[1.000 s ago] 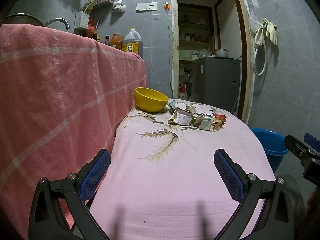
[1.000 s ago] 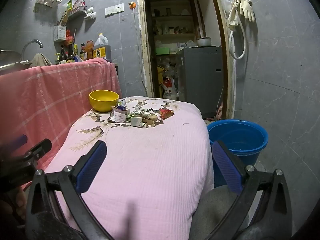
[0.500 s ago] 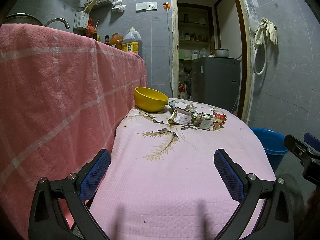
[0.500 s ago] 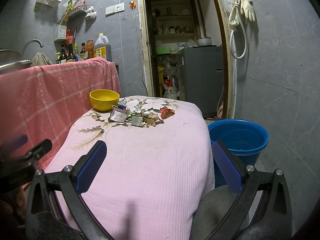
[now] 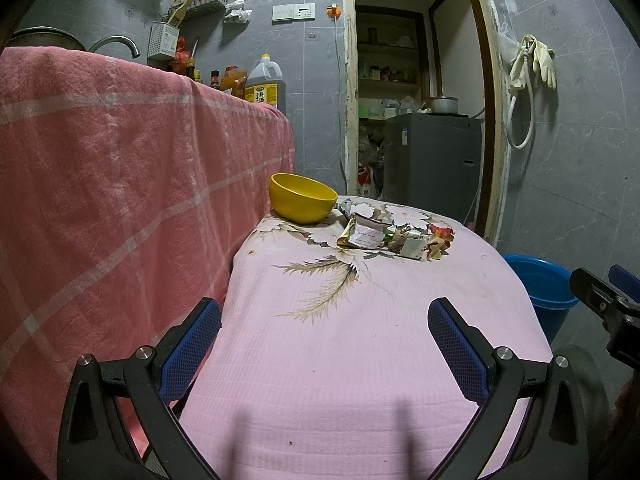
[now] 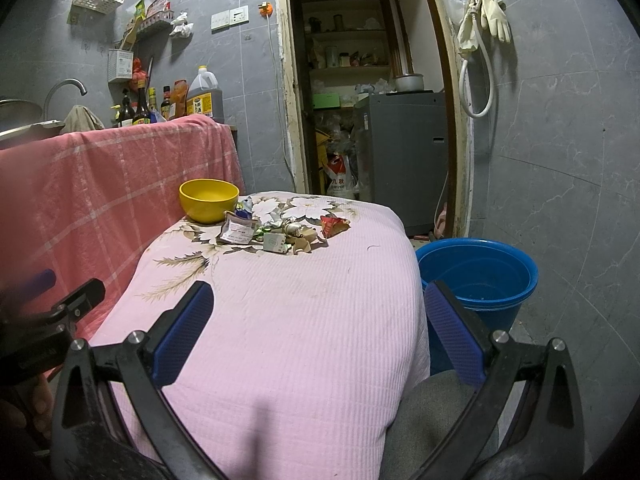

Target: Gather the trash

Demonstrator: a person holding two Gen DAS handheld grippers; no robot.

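Observation:
A heap of trash [image 5: 394, 235] [image 6: 276, 232], wrappers, torn paper and a small carton, lies at the far end of a table under a pink flowered cloth [image 5: 352, 344] [image 6: 288, 320]. A red wrapper [image 6: 334, 225] sits at the heap's right edge. My left gripper [image 5: 325, 340] hovers open over the near end of the table, well short of the heap. My right gripper [image 6: 319, 328] is open too, over the table's near right side, with nothing between its fingers. A blue bucket [image 6: 478, 276] [image 5: 538, 284] stands on the floor right of the table.
A yellow bowl [image 5: 302, 198] [image 6: 209, 200] stands just left of the heap. A counter draped in a pink checked cloth [image 5: 120, 184] [image 6: 112, 184] runs along the left, with bottles on it. A doorway with a grey appliance [image 6: 402, 160] lies behind the table.
Both grippers have crept slightly forward toward the heap; their jaws stay as wide as before. Nothing on the table has moved.

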